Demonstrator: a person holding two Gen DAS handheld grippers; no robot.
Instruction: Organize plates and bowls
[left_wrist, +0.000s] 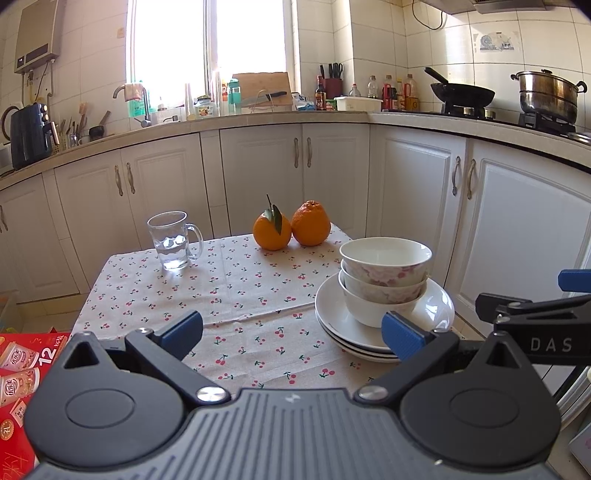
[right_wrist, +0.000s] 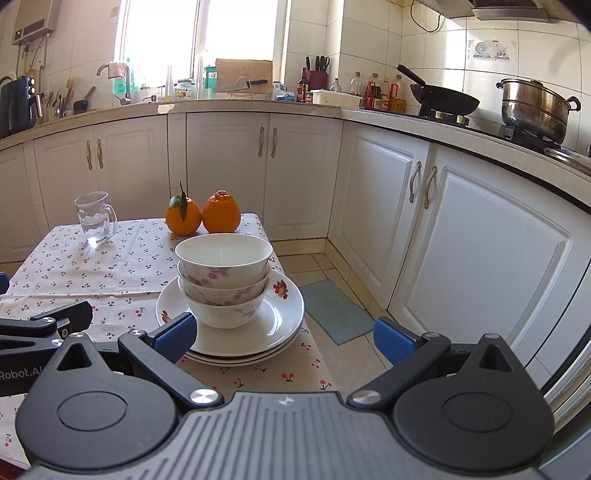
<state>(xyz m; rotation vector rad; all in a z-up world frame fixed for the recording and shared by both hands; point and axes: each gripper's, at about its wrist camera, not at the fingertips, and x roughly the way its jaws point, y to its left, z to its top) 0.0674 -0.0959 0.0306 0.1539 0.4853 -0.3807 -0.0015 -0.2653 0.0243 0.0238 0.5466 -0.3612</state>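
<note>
Three nested bowls (left_wrist: 384, 275) (right_wrist: 224, 275), white with pink flowers, stand on a stack of white plates (left_wrist: 332, 314) (right_wrist: 280, 314) at the table's right edge. My left gripper (left_wrist: 293, 332) is open over the cherry-print cloth, with its right fingertip (left_wrist: 400, 334) in front of the plates' near rim. My right gripper (right_wrist: 284, 338) is open too, near the plates' front rim and holding nothing; its left fingertip (right_wrist: 175, 334) overlaps the plates' left rim. In the left wrist view the right gripper's finger shows at the far right.
A glass mug (left_wrist: 173, 240) (right_wrist: 95, 218) with some water and two oranges (left_wrist: 291, 227) (right_wrist: 202, 216) stand at the table's far side. White cabinets (right_wrist: 480, 251) wrap around behind and right. A blue floor mat (right_wrist: 334, 310) lies right of the table; a red box (left_wrist: 22, 373) sits left.
</note>
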